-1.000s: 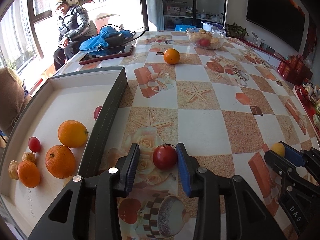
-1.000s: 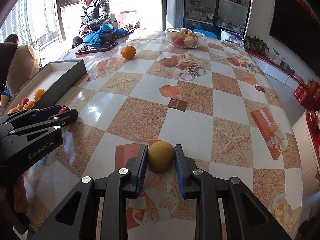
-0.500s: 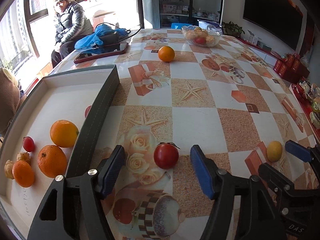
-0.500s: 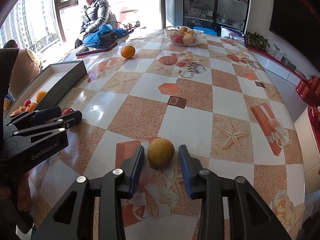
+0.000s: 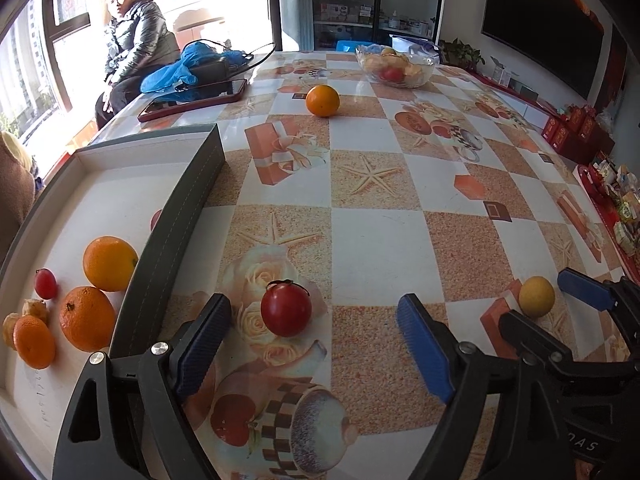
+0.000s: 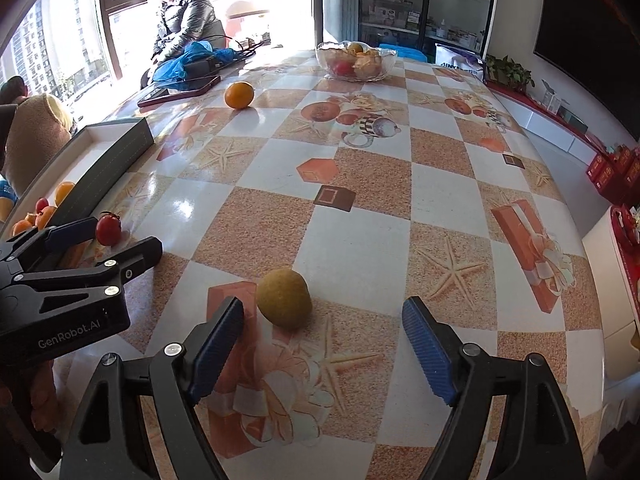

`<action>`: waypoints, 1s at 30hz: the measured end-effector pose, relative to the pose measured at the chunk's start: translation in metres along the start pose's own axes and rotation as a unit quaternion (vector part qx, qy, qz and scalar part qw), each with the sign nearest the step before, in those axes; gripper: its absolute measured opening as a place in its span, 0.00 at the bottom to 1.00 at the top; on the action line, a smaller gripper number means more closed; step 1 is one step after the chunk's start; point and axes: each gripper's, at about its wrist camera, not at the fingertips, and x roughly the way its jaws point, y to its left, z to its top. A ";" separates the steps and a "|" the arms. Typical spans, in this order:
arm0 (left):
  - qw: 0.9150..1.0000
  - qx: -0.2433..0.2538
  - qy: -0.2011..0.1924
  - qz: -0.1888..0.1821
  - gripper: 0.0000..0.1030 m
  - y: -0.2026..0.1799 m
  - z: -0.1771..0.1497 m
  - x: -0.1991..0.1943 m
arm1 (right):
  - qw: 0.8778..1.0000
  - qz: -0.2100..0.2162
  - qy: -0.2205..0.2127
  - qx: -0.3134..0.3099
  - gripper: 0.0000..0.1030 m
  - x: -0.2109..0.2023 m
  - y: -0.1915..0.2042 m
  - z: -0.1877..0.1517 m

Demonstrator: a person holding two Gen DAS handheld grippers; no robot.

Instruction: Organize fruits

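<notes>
On the checked tablecloth (image 5: 380, 236), two grippers sit side by side, both angled down at the surface.

Left gripper (image 5: 320, 332): jaws wide and opening, nothing held. One red tomato (image 5: 286, 309) sits on the table between the fingers, nearer the left one, touching neither. Its stem end points up and away from the camera; body is near round, so no clear long axis.

Right gripper (image 6: 323, 334): jaws wide apart, nothing held. One yellow-brown round fruit (image 6: 284, 298) rests on the table between the fingers, closer to the left finger, clear of both. Slightly oval, long axis running roughly left-right in the right wrist view.

Counts:
- Grey-walled tray (image 5: 188, 200) at the left: one, white floor, long wall running away from the camera just beside the tomato.
- Oranges in the tray (image 5: 110, 264): three.
- Small red fruit in the tray (image 5: 45, 283): one clear, plus a second red one half hidden behind the tray wall.
- Small tan dried-looking pieces at the tray's near-left corner: two, type unclear.
- Loose orange (image 5: 322, 100) on the far table: one, well apart from both grippers.
- Glass bowl (image 5: 394, 66) with mixed fruit at the far end: one; contents too small to count.
- Dark tablet (image 5: 192, 98): one, beside a blue cloth bundle (image 5: 188, 68).
- Seated person in a dark jacket (image 5: 136, 46) by the window: one.
</notes>
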 end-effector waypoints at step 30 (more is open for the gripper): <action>0.999 -0.003 -0.038 -0.029 0.24 -0.004 -0.016 -0.015 | 1.000 0.005 -0.024 0.008 0.29 -0.004 0.001 0.002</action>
